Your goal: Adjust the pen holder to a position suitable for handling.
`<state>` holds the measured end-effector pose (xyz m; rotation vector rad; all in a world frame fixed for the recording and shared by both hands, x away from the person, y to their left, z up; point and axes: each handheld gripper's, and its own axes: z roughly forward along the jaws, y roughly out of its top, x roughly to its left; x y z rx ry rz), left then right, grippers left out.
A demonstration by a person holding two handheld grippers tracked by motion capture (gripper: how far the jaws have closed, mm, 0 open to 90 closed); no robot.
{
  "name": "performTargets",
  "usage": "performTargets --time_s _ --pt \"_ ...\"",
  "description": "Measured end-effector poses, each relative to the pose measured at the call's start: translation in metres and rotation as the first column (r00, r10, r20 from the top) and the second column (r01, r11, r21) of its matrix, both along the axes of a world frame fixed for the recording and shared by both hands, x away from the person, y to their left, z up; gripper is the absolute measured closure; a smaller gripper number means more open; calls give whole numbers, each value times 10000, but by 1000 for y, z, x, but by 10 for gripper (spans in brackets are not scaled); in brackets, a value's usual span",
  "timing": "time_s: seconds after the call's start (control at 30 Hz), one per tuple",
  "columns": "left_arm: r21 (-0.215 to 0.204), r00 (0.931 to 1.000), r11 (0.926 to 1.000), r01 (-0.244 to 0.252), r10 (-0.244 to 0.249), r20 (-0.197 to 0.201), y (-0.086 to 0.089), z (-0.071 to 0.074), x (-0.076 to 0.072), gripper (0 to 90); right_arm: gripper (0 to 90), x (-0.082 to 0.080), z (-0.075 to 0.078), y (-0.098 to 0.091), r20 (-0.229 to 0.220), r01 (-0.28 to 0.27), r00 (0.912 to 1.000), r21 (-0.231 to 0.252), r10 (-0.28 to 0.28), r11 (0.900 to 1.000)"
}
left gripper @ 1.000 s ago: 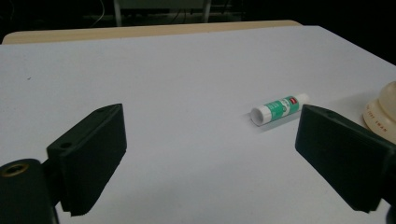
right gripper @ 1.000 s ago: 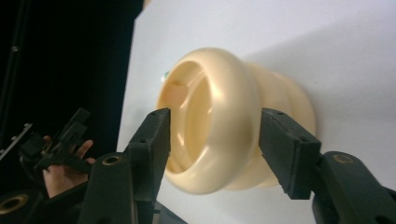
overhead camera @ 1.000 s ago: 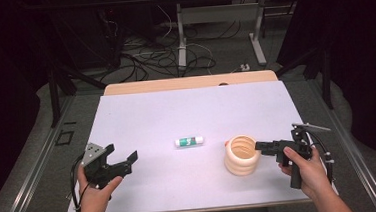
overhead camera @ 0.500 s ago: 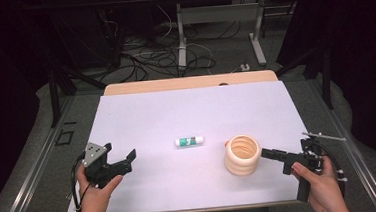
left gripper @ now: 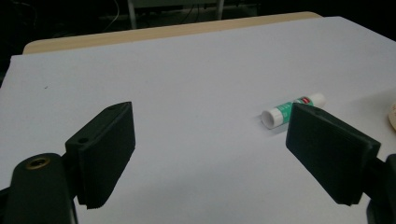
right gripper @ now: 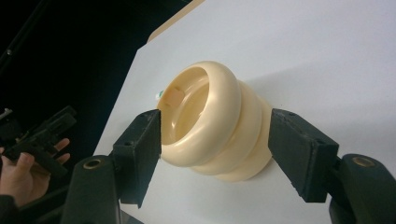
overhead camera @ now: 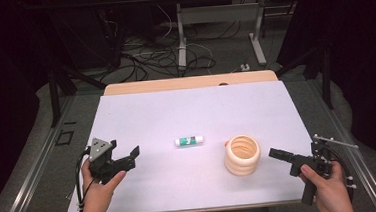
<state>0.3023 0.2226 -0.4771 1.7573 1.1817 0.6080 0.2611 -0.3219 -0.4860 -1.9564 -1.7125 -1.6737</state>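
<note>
A cream ribbed cup [overhead camera: 242,155] stands upright right of the table's middle. My right gripper [overhead camera: 275,153] is level with it, a short gap to its right, and points at it. Its jaws are open and have just been closing a little, with nothing pressed between them. In the right gripper view the cup [right gripper: 219,121] stands ahead of the right gripper [right gripper: 217,135]. A white and green glue stick [overhead camera: 189,141] lies on its side mid-table. My left gripper [overhead camera: 132,158] sits at the left, open; its jaws have just been closing on nothing. The glue stick [left gripper: 292,108] lies beyond the left gripper [left gripper: 210,140].
The white table top [overhead camera: 186,111] has a wooden strip [overhead camera: 189,82] along its far edge. Beyond it are table legs and cables on the floor. A hand holding the left gripper [right gripper: 32,154] appears at the left of the right gripper view.
My right gripper has drawn back to the right, away from the cup's side, leaving a gap. The cup, the glue stick and the left hand have stayed in place.
</note>
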Motion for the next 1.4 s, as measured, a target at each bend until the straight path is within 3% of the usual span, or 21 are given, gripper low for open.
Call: performTargets --time_s 0.03,0.1,0.13,0.17,0.27,0.3,0.47,0.5,0.6,0.7,0.73,0.8,0.9,0.93,1.03,1.17,1.3,1.33,1.37,1.4 --pt "-1 10000 10000 71 -71 -29 -2 1 1 159 352 -1 2 -3 -191 -312 9993 -318 306 9990" --pt "31 9998 9998 176 -176 -63 -5 2 3 159 355 -1 2 -1 -188 -280 9994 -165 277 9995" --pt "84 9996 9996 264 -263 -93 -8 3 4 159 354 -2 3 0 -102 -395 9992 -646 389 9971" --pt "291 9990 9986 444 -441 -102 -13 6 8 159 353 -2 3 1 24 -323 9995 -532 325 9981" --pt "311 9983 9979 571 -567 -124 -18 10 12 159 302 -2 2 2 272 -340 9990 -746 362 9966" --pt "364 9979 9972 647 -644 -112 -23 15 17 159 233 -1 0 6 390 123 9992 -934 -87 9956" --pt "554 9952 9936 981 -977 -99 -34 28 31 166 243 -2 -3 3 389 -203 9989 -966 242 9951" --pt "554 9952 9936 981 -977 -99 -34 28 31 166 224 -2 -4 4 648 -17 9979 -1088 88 9941" --pt "617 9930 9910 1184 -1180 -98 -40 35 40 171 203 -3 -5 4 682 51 9977 -1138 27 9935" --pt "872 9866 9835 1582 -1538 -547 -48 41 52 183 198 -3 -7 1 1075 141 9942 -1710 44 9852" --pt "872 9866 9835 1582 -1538 -547 -48 41 52 189 198 -3 -7 2 955 217 9954 -1545 -70 9878" --pt "1072 9836 9792 1724 -1653 -716 -53 42 57 188 198 -3 -8 1 1020 336 9946 -1661 -167 9855" --pt "1317 9798 9731 1892 -1782 -907 -60 44 64 192 198 -2 -11 1 1232 548 9917 -1454 -369 9879" --pt "1573 9773 9665 2030 -1900 -939 -64 44 69 193 194 -3 -11 -1 1069 306 9942 -1692 -125 9851" --pt "1616 9766 9644 2094 -1979 -847 -70 44 73 193 192 -2 -13 -1 1069 324 9942 -1641 -149 9859" --pt "1752 9697 9546 2410 -2295 -839 -82 47 81 155 192 -2 -15 0 904 209 9959 -1560 -67 9875" --pt "2201 9597 9347 2792 -2638 -970 -94 52 88 157 192 -2 -15 0 832 227 9965 -1421 -110 9896" --pt "2370 9614 9320 2743 -2603 -889 -99 53 89 158 192 -2 -15 0 828 247 9965 -1415 -130 9896" --pt "2612 9580 9218 2864 -2719 -909 -102 54 91 160 192 -2 -15 0 839 266 9964 -1424 -147 9895" --pt "2750 9570 9166 2901 -2769 -867 -106 54 92 160 192 -2 -16 0 875 259 9961 -1464 -132 9889"
